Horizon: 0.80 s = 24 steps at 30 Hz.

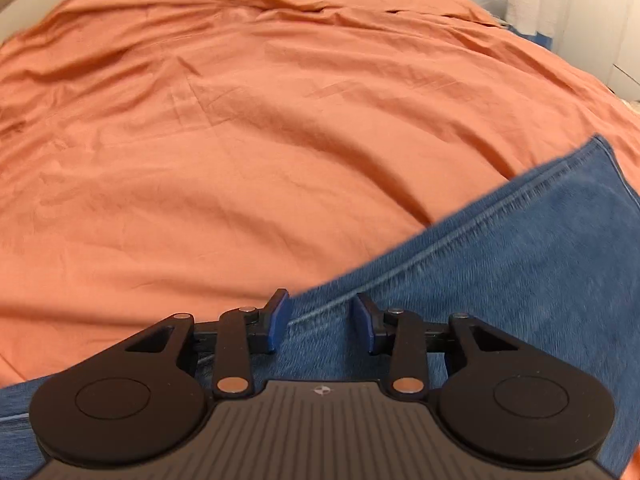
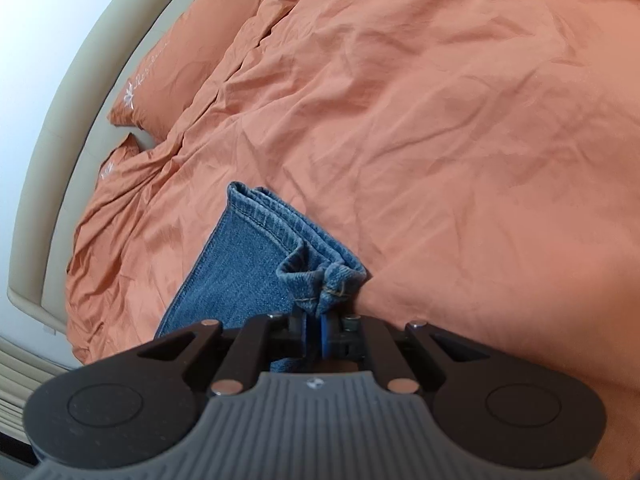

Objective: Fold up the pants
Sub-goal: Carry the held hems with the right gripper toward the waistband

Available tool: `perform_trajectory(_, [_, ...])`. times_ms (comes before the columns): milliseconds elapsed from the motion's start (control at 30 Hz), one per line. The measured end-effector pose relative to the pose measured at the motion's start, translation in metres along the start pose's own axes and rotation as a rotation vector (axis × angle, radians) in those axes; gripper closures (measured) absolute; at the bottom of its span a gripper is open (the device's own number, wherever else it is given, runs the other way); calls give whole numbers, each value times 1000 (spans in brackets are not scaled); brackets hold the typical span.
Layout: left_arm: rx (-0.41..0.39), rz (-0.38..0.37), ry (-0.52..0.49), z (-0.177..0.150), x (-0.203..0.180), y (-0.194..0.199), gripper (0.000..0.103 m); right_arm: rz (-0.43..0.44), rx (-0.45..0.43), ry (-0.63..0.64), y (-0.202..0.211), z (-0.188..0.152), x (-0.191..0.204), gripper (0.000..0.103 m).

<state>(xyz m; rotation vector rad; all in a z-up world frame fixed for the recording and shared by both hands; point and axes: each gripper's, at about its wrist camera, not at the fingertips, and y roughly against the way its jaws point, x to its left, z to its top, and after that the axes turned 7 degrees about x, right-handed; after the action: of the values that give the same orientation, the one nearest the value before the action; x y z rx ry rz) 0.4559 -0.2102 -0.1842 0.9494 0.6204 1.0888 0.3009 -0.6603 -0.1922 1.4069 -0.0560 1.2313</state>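
Denim jeans [image 2: 240, 264] lie on the bed [image 2: 440, 120], their stacked hems bunched at one corner where the right tongs [image 2: 316, 330] are pressed together on the cloth, likely to carry that end over for a fold. The left tongs [image 1: 322, 322] hover partly spread over the side seam of a leg, pads clear of the fabric, seemingly lining up a second hold so the leg lifts evenly. An orange duvet covers the bed; matching pillows [image 2: 188, 52] sit against a beige padded headboard [image 2: 60, 120] and a pale wall.

Both wrist views look down, close, sharing jeans [image 1: 500, 280].
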Motion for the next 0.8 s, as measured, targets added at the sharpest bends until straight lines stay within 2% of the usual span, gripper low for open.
perform_trajectory(133, [6,2,13,5,-1,-2,60,-22,6,10,-5,1,1,103])
perform_trajectory(233, [-3,-9,49,4,0,18,70,-42,11,3,-6,2,4,103])
perform_trajectory(267, [-4,-14,50,2,0,27,71,-52,13,7,-5,3,6,103])
perform_trajectory(367, [-9,-51,21,-19,-8,56,71,-76,10,34,1,5,16,103])
perform_trajectory(467, [21,-82,-25,-50,-24,75,72,-89,2,60,9,8,28,103])
perform_trajectory(633, [39,-87,-80,-100,-56,85,83,-125,-6,110,20,11,50,103])
perform_trajectory(733, [32,-93,-70,-112,-65,95,94,-157,-14,151,27,13,69,103])
perform_trajectory(800, [42,-101,-81,-115,-67,102,93,-164,-27,178,36,13,86,103])
